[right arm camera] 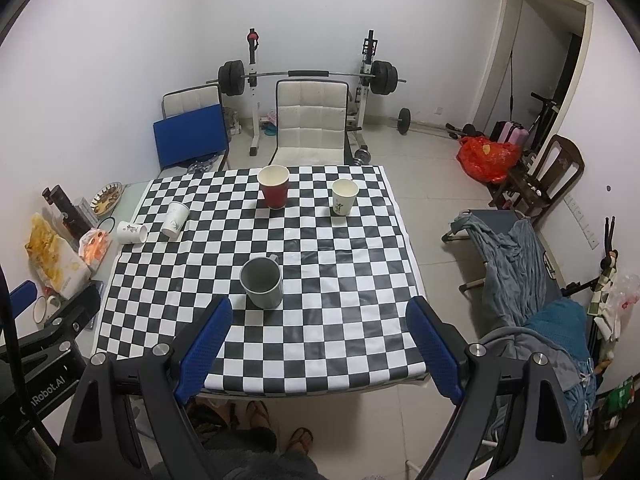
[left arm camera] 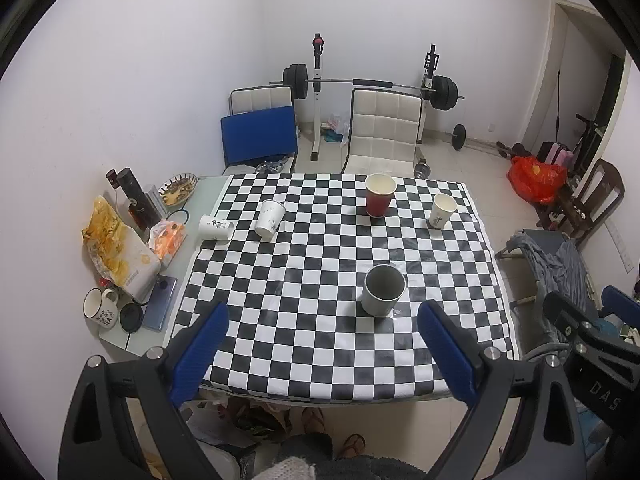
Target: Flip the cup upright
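Observation:
Two white paper cups lie tipped on their sides at the left of the checkered cloth (left arm camera: pixel 320 280): one cup at the cloth's left edge (left arm camera: pixel 216 228) (right arm camera: pixel 132 233), the other tipped cup just right of it (left arm camera: pixel 270 218) (right arm camera: pixel 175 219). A red cup (left arm camera: pixel 379 195) (right arm camera: pixel 274 187), a white paper cup (left arm camera: pixel 443 210) (right arm camera: pixel 344 197) and a grey mug (left arm camera: pixel 383 290) (right arm camera: pixel 262 282) stand upright. My left gripper (left arm camera: pixel 324 312) is open and empty above the table's near edge. My right gripper (right arm camera: pixel 320 308) is open and empty, near the grey mug.
Left of the cloth lie a chip bag (left arm camera: pixel 116 252), an orange packet (left arm camera: pixel 168 238), a dark bottle (left arm camera: pixel 134 196), a snack bowl (left arm camera: pixel 178 188), a phone (left arm camera: pixel 162 304) and a white mug (left arm camera: pixel 100 308). Chairs (left arm camera: pixel 384 132) stand behind the table.

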A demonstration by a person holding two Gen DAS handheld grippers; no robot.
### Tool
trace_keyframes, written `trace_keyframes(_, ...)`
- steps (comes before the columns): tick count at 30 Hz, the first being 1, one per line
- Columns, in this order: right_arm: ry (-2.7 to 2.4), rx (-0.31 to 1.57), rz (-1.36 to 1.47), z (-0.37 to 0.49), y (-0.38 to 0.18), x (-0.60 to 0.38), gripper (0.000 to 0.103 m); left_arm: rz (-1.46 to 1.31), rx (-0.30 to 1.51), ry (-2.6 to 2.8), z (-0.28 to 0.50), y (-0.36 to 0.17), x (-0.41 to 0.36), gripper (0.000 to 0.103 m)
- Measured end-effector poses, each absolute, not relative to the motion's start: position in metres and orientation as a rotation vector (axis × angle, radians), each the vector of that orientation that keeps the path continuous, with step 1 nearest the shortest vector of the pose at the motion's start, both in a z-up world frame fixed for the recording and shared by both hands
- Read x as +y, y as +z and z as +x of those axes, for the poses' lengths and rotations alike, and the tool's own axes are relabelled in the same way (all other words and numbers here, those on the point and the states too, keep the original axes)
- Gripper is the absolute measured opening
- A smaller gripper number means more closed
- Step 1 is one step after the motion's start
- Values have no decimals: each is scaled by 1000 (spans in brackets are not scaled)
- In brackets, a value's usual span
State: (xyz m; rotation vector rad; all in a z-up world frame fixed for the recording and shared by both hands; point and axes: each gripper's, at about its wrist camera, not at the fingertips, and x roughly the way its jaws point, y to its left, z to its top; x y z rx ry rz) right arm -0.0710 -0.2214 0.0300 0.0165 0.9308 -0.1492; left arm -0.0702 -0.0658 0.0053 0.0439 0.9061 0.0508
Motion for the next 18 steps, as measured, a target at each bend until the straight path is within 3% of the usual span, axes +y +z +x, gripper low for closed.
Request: trace_keyframes(18, -140, 935, 16, -73, 29, -221, 90, 34, 910, 58, -68, 9, -77, 96)
